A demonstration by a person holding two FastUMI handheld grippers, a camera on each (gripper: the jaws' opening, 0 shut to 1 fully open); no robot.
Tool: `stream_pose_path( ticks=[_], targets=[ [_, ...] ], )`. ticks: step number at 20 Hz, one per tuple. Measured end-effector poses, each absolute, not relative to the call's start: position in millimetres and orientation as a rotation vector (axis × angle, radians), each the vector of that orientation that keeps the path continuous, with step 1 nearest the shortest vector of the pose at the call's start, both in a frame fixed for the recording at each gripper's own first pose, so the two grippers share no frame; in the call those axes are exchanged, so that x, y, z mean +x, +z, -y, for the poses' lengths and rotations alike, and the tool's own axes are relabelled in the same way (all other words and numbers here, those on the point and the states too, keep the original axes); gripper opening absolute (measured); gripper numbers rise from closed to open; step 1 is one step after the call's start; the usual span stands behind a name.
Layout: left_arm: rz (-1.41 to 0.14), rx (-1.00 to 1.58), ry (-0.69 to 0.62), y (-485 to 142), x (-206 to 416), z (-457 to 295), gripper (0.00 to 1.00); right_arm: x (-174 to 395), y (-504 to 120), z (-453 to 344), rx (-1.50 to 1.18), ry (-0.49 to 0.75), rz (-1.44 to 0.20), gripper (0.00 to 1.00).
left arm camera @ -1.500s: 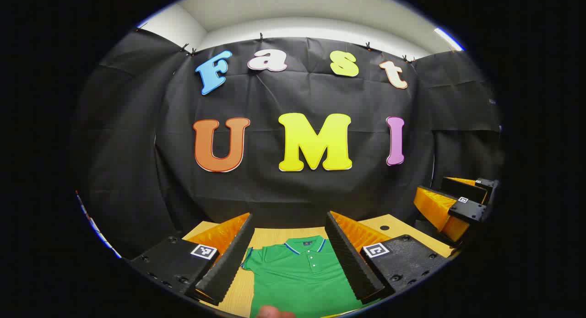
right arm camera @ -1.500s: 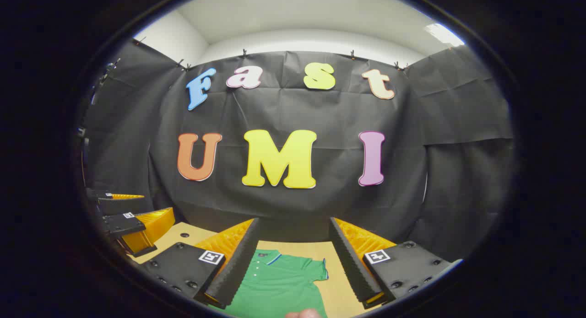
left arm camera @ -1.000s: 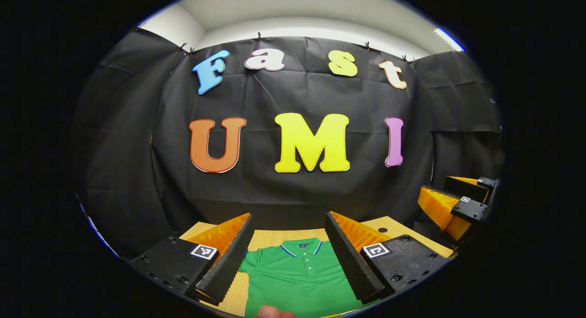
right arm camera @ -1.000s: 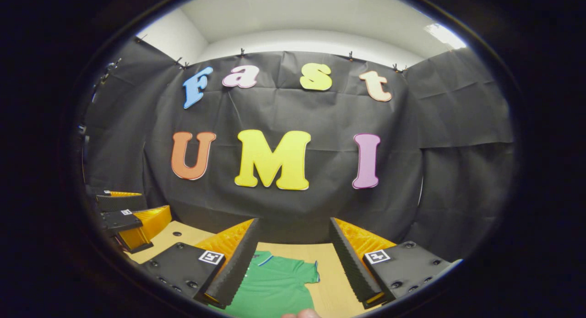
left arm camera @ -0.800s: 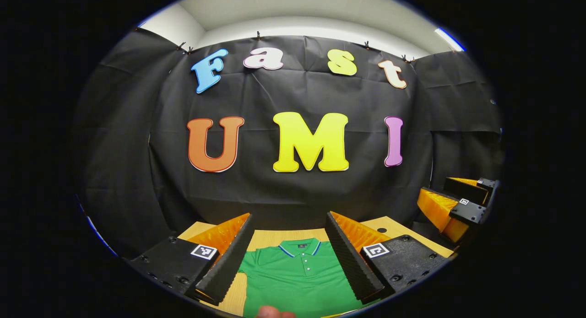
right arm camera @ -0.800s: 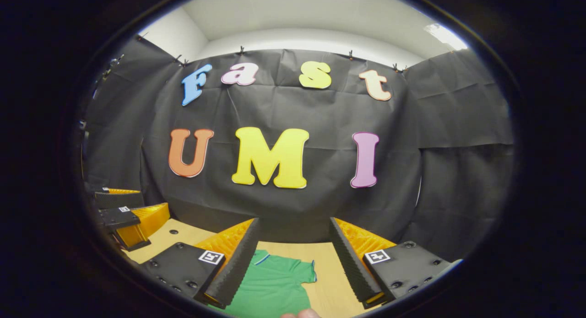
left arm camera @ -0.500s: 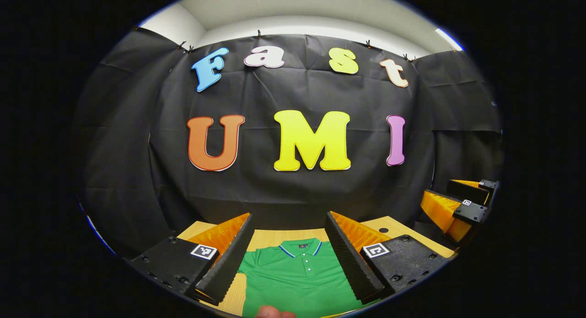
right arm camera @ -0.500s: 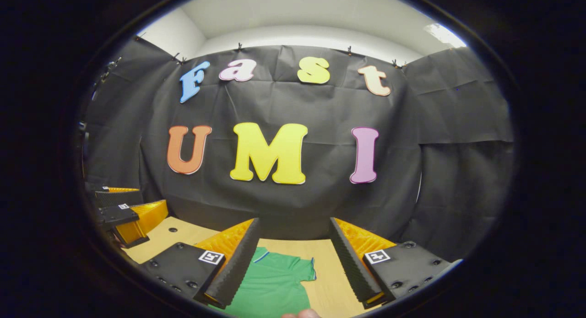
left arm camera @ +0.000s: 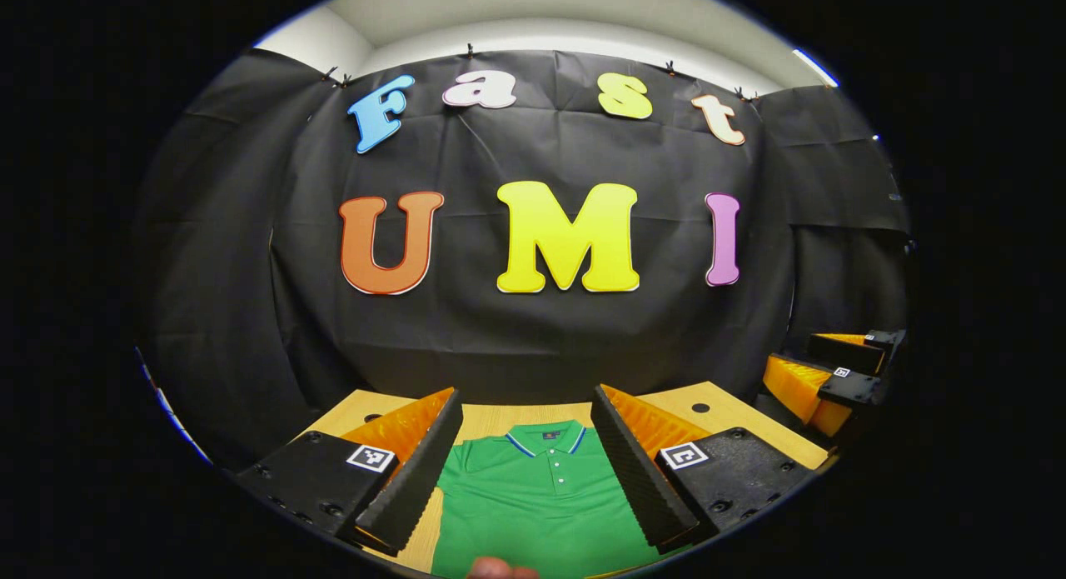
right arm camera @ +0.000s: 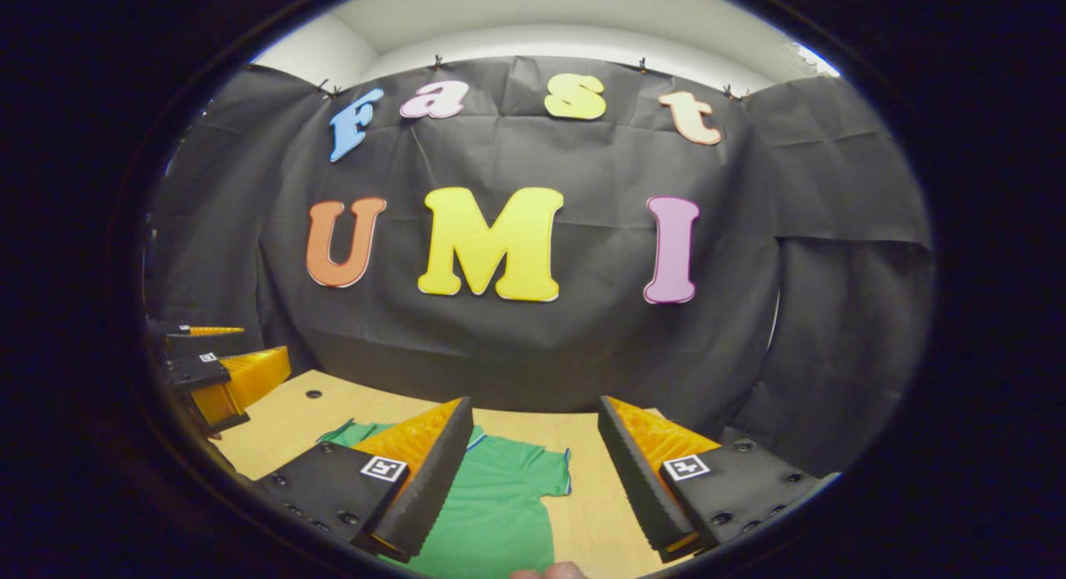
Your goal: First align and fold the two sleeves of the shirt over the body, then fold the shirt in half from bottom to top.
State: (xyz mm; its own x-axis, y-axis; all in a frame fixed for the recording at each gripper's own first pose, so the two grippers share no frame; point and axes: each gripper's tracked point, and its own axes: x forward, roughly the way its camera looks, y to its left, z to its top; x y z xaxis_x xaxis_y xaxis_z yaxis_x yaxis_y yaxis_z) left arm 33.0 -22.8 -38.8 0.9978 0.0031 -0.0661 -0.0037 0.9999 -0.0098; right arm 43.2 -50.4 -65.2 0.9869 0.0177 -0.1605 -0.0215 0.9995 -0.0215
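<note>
1. Two grippers, both with jaws spread wide and holding nothing: left gripper (left arm camera: 525, 471), right gripper (right arm camera: 533, 479).
2. Since a second ago both views have tipped down, so I see more desk (right arm camera: 275, 433) and more of the green shirt (left arm camera: 541, 504). I read that as the approach starting; no sleeve folded yet.
3. Shirt lies flat on the desk, collar away from me. It sits right between the left jaws; for the right jaws it's toward their left side, right sleeve (right arm camera: 545, 471) between them.
4. Nothing blocks the way. Left gripper shows far left of the right jaws, well apart.
</note>
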Motion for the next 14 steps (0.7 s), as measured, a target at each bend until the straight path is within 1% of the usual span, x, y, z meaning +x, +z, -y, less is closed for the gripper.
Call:
stream_pose_path(
  ticks=[3,5,9,10,11,14],
  targets=[
    [-0.08,-0.013,0.0,-45,39,30,1.0,66,-92,68,-0.04,0.02,-0.215,0.95],
    [-0.087,-0.018,0.007,-48,42,35,1.0,89,-120,74,-0.03,0.03,-0.272,0.94],
    [-0.095,-0.013,0.024,-51,53,40,1.0,137,-174,88,-0.004,0.028,-0.376,0.95],
    [-0.099,-0.013,0.028,-53,55,39,1.0,149,-189,91,-0.003,0.028,-0.404,0.94],
    [-0.107,-0.015,0.036,-55,58,36,1.0,160,-203,95,-0.003,0.028,-0.436,0.95],
    [-0.124,-0.02,0.075,-61,61,26,1.0,188,-239,112,0.017,0.008,-0.503,0.95]
  ],
)
